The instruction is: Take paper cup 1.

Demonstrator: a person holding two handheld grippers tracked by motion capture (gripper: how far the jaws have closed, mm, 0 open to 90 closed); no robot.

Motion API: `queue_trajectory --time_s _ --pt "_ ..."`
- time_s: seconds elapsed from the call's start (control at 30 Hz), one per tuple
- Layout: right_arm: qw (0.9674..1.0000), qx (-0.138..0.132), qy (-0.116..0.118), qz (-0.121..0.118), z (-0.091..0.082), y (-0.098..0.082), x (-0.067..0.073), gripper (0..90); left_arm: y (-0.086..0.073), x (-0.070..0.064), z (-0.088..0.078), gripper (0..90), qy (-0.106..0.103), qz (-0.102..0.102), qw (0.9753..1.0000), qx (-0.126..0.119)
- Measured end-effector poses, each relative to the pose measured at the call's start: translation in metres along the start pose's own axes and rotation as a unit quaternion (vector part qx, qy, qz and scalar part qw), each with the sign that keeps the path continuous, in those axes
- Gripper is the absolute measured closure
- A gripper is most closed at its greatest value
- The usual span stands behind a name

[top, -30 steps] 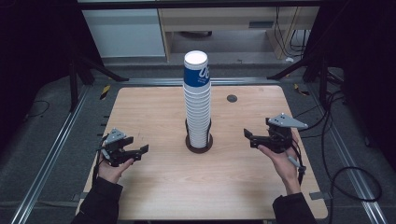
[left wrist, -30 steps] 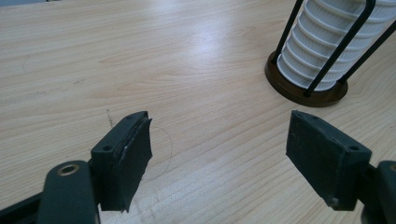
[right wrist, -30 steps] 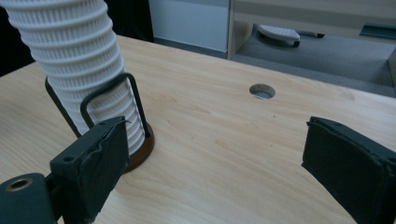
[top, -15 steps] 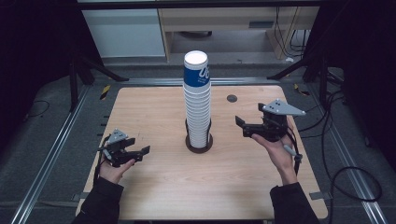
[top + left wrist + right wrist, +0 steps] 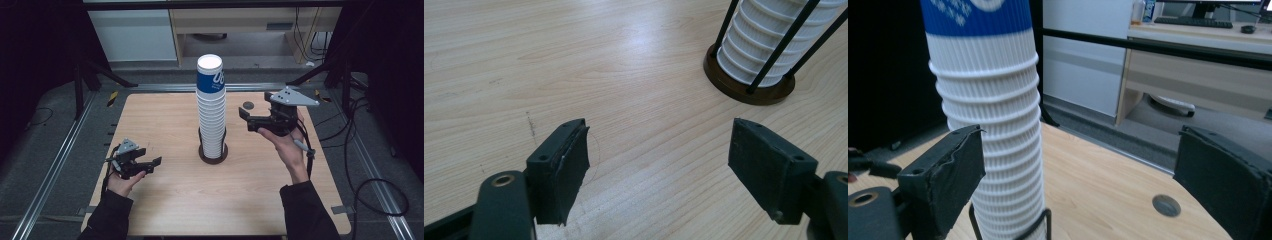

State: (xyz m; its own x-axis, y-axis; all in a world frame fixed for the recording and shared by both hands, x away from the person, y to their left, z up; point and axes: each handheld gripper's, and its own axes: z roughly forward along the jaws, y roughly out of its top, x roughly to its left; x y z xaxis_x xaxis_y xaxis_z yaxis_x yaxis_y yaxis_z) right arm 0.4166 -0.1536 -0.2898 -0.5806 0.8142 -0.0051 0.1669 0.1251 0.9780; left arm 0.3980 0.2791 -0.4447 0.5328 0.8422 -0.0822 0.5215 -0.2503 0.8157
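Standing at centre: cup stack (image 5: 210, 107) in its holder (image 5: 213, 153).
Right gripper (image 5: 248, 119): raised just right of stack, jaws wide.
Left gripper (image 5: 155, 162): held low, left of stack, jaws wide.

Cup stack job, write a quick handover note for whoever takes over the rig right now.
Right gripper: open, raised beside the upper part of the cup stack, not touching it.
Left gripper: open, low over the table, holding nothing.
The stack stands upright in its wire holder at mid-table.
Done: nothing removed yet.
Left: probably close the right gripper on the top cup and lift it off.
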Motion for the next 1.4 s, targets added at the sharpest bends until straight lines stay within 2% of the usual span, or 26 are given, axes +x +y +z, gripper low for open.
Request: queue_trajectory --time_s 0.33,0.57,0.8,1.17,1.4 --pt "0.9994 -0.024 0.027 0.005 0.014 0.026 0.012 5.9 0.0 -0.001 0.001 23.6 -0.001 0.002 1.0 0.0" --pt "0.9985 -0.032 0.045 0.001 0.027 0.039 0.022 5.9 -0.001 -0.002 0.002 23.5 -0.002 0.002 1.0 0.003" --pt "0.9972 -0.038 0.064 0.007 0.043 0.052 0.03 6.0 -0.001 -0.001 0.003 23.5 -0.003 0.002 1.0 0.005" --pt "0.9964 -0.035 0.077 0.004 0.066 0.059 0.041 7.0 -0.001 -0.001 0.003 23.4 -0.003 0.002 1.0 0.005" --pt "0.9972 -0.024 0.071 0.0 0.083 0.058 0.045 9.5 -0.002 -0.002 0.004 23.4 -0.005 0.003 1.0 0.007"
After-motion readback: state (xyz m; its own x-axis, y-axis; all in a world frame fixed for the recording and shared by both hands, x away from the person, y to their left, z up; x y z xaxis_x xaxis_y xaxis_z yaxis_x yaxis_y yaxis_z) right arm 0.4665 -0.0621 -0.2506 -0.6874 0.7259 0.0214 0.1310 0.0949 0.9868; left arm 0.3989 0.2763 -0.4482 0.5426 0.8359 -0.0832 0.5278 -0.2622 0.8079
